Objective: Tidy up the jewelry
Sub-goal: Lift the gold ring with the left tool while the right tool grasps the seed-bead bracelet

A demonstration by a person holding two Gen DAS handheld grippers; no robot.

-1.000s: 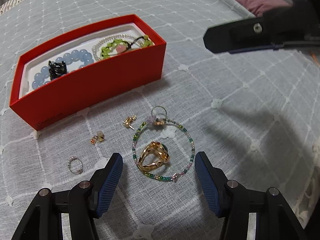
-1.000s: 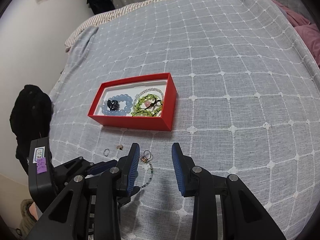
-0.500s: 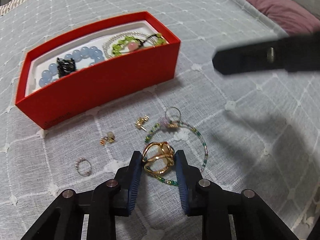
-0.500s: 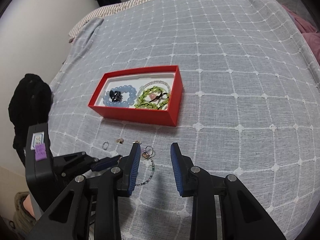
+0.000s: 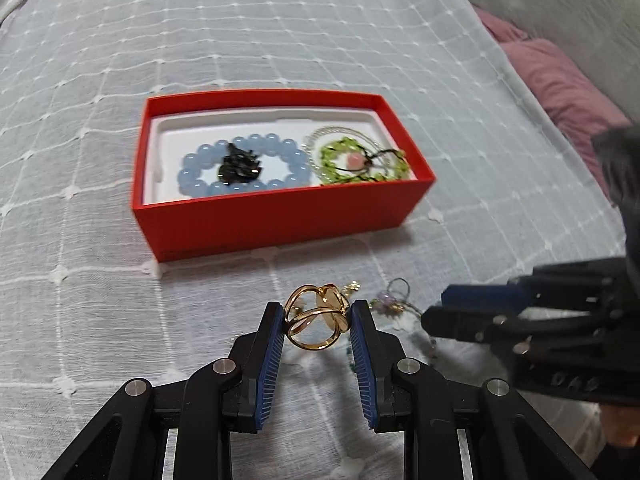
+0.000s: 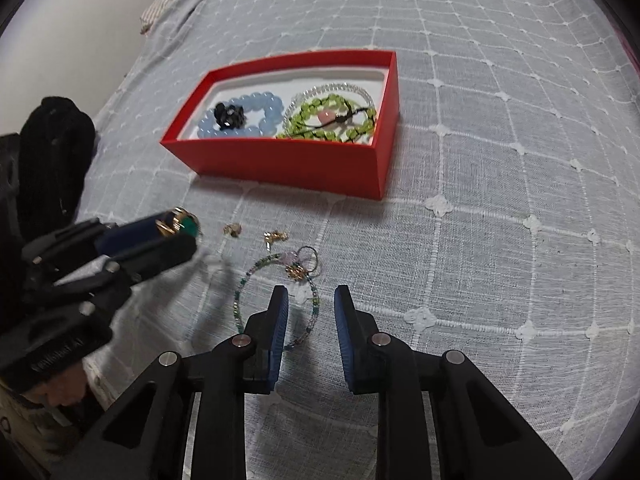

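— While my left gripper (image 5: pixel 317 322) pinches the gold ring (image 5: pixel 316 322) between its blue pads, lifted clear of the cloth, what lies ahead?

— The red box (image 5: pixel 280 220) sits just beyond, holding a blue bead bracelet (image 5: pixel 244 168), a black piece inside it, and a green bead bracelet (image 5: pixel 362 162).

— And my right gripper (image 6: pixel 308 312)?

— Its fingers are spread, holding nothing, over the thin beaded bracelet (image 6: pixel 276 300) on the grey checked bedspread (image 6: pixel 500 208). Small gold earrings (image 6: pixel 276 235) lie loose between it and the box.
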